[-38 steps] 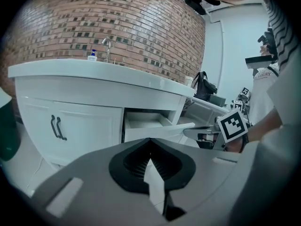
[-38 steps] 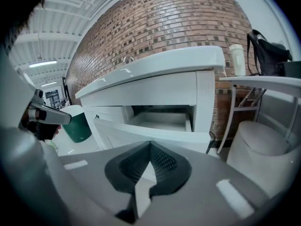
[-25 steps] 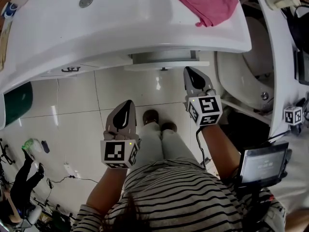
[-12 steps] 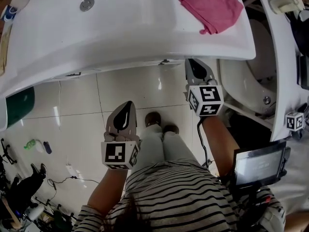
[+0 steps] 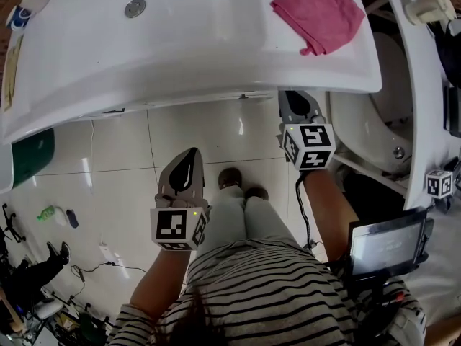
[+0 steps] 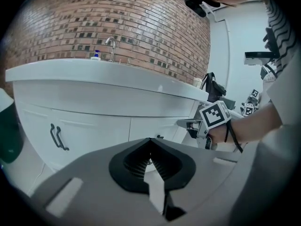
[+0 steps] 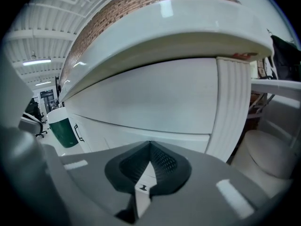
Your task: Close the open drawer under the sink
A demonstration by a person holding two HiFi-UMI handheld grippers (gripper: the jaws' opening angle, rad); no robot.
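The drawer under the white sink counter (image 5: pixel 187 49) stands pushed in; only its small dark knob (image 5: pixel 245 96) peeks out below the counter's rim. In the right gripper view its flat white front (image 7: pixel 155 102) fills the picture, flush with the cabinet. My right gripper (image 5: pixel 294 96) is shut and empty, its tip right at the cabinet face (image 7: pixel 150 147). My left gripper (image 5: pixel 189 157) is shut and empty, held back over the floor, pointing at the cabinet (image 6: pixel 150 142).
A pink cloth (image 5: pixel 319 13) lies on the counter's right end. A white toilet (image 5: pixel 382 121) stands to the right of the cabinet. A green bin (image 5: pixel 29 157) stands at the left. Cabinet doors with dark handles (image 6: pixel 56 136) sit left of the drawer.
The drawer, sticking out a second ago, has slid in under the counter. My right gripper moved forward with it to the cabinet. The left gripper stayed put.
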